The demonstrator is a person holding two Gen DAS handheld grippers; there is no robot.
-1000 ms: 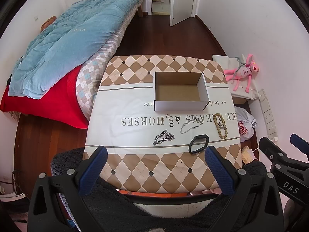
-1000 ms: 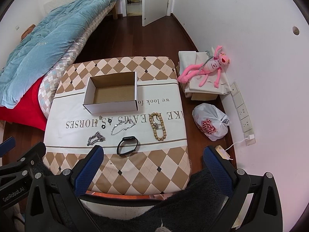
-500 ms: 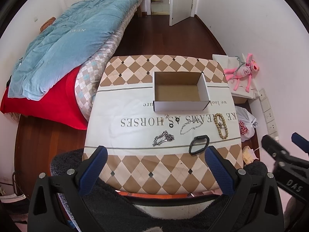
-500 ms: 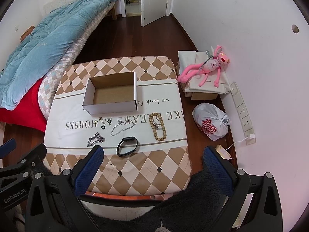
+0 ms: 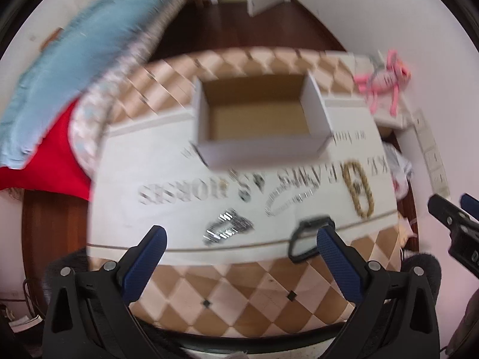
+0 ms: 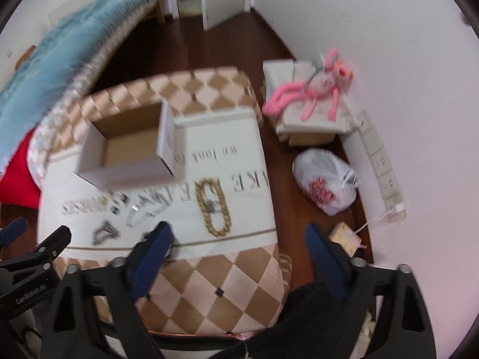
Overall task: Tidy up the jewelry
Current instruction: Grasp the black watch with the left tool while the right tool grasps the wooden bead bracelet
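Over the table's (image 5: pixel 239 305) near edge both tools hang spread, the right tool (image 6: pixel 239 257) having just narrowed, gripping nothing. Beyond the left tool (image 5: pixel 239 257) lie a black bracelet (image 5: pixel 302 239), chains, then the open cardboard box (image 5: pixel 260 149); bed (image 5: pixel 60 68) crowds left.

place: home bedroom | signs: bed (image 5: pixel 98 95), blue duvet (image 5: pixel 74 48), plush toy (image 6: pixel 311 92)

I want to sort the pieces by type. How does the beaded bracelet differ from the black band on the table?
The beaded bracelet is a long loop of small tan beads; the black band is one smooth dark loop. The bracelet lies further right and nearer the cardboard box; the band lies at the checkered border. Both lie flat on the tablecloth, outside the box.
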